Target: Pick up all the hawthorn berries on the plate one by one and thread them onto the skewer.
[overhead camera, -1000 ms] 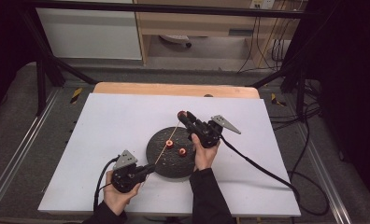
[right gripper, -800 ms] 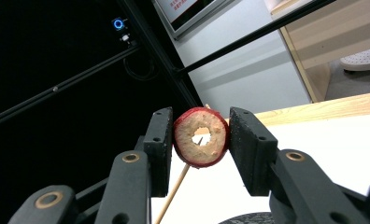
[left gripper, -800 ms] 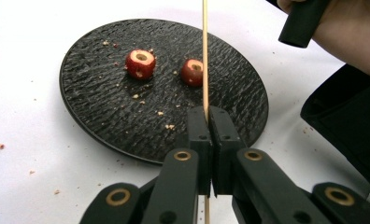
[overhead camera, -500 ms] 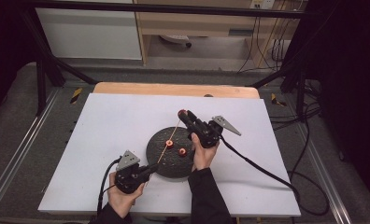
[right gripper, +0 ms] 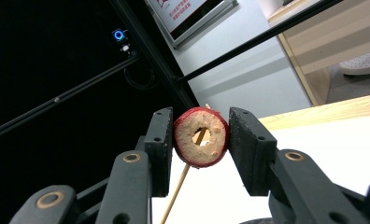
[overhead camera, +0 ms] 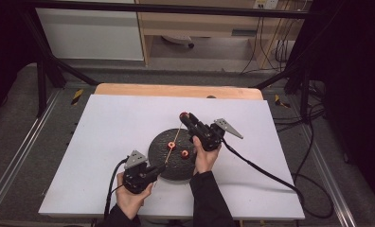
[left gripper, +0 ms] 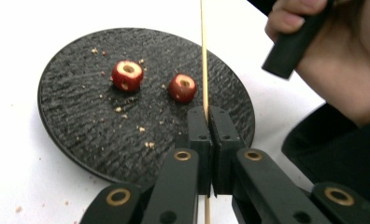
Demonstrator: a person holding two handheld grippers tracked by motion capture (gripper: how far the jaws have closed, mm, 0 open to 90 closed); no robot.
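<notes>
The skewer [left gripper: 203, 51] runs from the left hand-held gripper [overhead camera: 159, 168], clenched on its near end, up and away over the black plate [overhead camera: 158, 151] to the right hand-held gripper [right gripper: 201, 135]. That one grasps a cored red fruit ring [right gripper: 201, 137], its hole lined up on the skewer's far tip. Two more rings [left gripper: 127, 75] lie on the plate, on the white worktop [overhead camera: 114, 123]. Distant sign lettering is unreadable.

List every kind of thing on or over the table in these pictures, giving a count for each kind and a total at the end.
Red cored fruit pieces: 3, two on the plate, one in the right claw
Wooden skewer: 1, held in the left claw
Black round plate: 1
Claws: 2, left and right
Total: 7
</notes>
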